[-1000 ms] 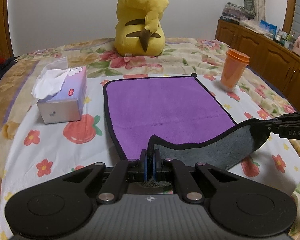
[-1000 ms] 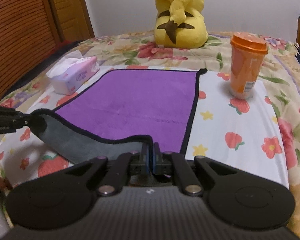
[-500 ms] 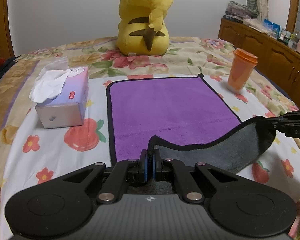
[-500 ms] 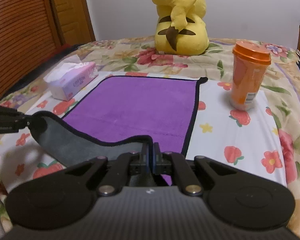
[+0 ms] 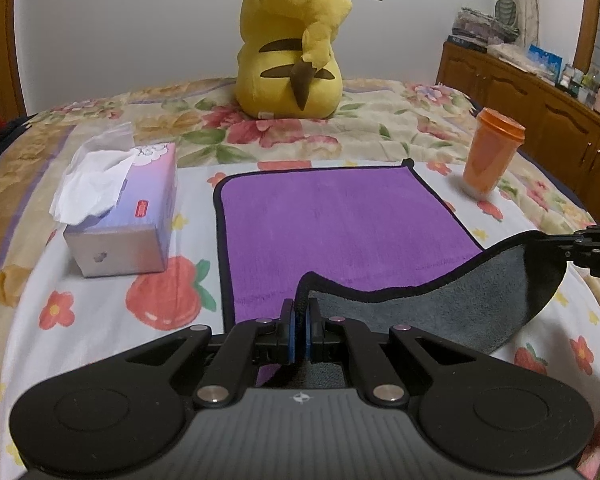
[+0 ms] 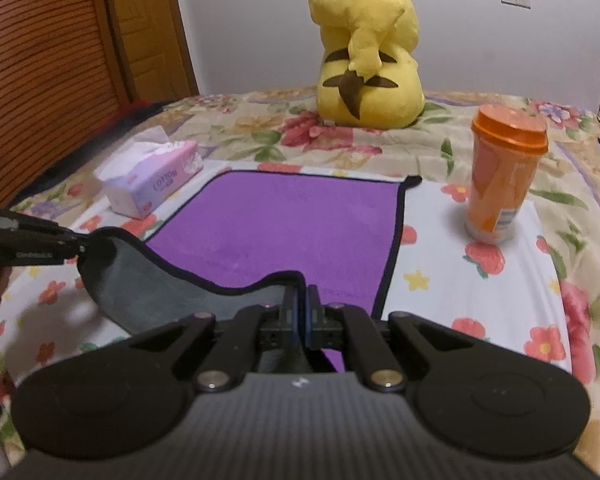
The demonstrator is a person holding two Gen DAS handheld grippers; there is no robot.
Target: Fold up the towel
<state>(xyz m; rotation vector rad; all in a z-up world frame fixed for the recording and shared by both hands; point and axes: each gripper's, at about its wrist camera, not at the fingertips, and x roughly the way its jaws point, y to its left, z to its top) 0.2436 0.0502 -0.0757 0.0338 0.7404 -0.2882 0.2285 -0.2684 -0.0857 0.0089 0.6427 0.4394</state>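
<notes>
A purple towel with a black hem and grey underside lies on the bed; it also shows in the right wrist view. Its near edge is lifted off the bed, grey side showing. My left gripper is shut on the near left corner. My right gripper is shut on the near right corner. The right gripper shows at the right edge of the left wrist view, and the left gripper at the left edge of the right wrist view.
A tissue box stands left of the towel. An orange lidded cup stands to its right. A yellow plush toy sits beyond the far edge. A wooden cabinet runs along the right of the bed.
Both grippers have risen and moved forward with the near edge of the towel. The lifted grey flap hangs higher over the purple side.
</notes>
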